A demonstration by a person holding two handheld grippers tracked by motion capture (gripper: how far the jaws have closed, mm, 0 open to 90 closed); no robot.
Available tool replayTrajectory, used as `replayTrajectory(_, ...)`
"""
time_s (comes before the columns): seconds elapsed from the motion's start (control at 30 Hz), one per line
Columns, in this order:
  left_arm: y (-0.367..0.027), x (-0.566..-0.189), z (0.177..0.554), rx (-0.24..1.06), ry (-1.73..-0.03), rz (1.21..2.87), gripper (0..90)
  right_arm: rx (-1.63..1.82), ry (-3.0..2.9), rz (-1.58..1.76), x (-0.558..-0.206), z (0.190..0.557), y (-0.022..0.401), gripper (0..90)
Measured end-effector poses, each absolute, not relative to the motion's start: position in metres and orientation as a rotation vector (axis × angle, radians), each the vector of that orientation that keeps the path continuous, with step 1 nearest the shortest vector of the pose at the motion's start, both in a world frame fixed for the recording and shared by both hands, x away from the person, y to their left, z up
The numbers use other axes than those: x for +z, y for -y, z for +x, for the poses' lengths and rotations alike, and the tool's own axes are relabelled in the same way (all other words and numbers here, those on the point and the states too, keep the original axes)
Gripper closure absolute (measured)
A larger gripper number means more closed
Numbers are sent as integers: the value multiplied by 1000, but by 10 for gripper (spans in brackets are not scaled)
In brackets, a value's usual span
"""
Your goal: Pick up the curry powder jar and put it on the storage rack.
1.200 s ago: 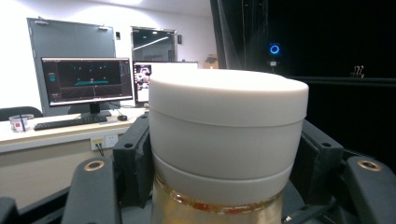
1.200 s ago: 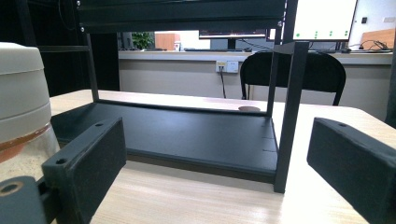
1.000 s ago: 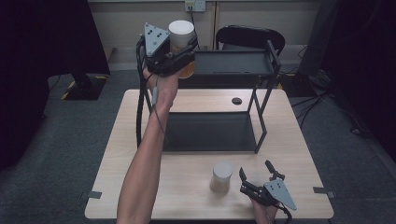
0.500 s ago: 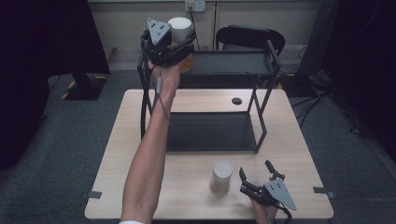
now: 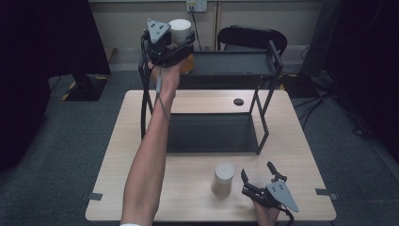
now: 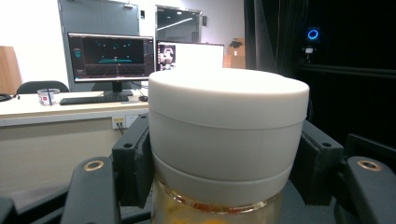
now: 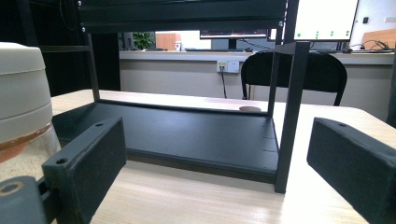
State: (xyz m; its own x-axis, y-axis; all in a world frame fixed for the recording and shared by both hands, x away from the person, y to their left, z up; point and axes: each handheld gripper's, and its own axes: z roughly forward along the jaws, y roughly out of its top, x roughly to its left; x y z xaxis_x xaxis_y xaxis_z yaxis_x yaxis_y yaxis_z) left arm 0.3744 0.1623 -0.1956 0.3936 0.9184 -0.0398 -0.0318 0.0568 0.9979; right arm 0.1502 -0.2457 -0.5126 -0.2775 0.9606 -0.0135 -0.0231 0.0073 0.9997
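My left gripper point(image 5: 178, 46) is raised at the left end of the black rack's top shelf point(image 5: 235, 63). It is shut on a glass jar point(image 5: 180, 29) with a white lid and yellowish contents. In the left gripper view both pads point(image 6: 134, 168) press the jar point(image 6: 229, 126) just below its lid. I cannot tell whether the jar rests on the shelf. A second white-lidded jar point(image 5: 224, 178) stands on the table near the front edge. Just right of it my right gripper point(image 5: 260, 175) lies low and open. In the right gripper view that jar point(image 7: 21, 107) sits left of the left jaw, outside the gap.
The two-level black rack has a lower tray point(image 5: 211, 133) on the wooden table point(image 5: 117, 179) and thin upright posts point(image 7: 290, 116). A round cable hole point(image 5: 238, 101) lies behind the rack. A black chair point(image 5: 251, 37) stands beyond the table.
The left gripper and its jar have shifted a little up the picture, toward the rack's top left corner. The right gripper and the table jar stayed put.
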Motion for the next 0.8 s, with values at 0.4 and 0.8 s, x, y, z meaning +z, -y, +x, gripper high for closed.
replayTrajectory(0.4, -165, -203, 369, 875, -876, 1235, 157, 1415, -1400, 1038, -513, 150, 246, 38)
replayTrajectory(0.8, -167, -212, 345, 912, -864, 1223, 0, 1414, -1401, 1038, -513, 150, 246, 38)
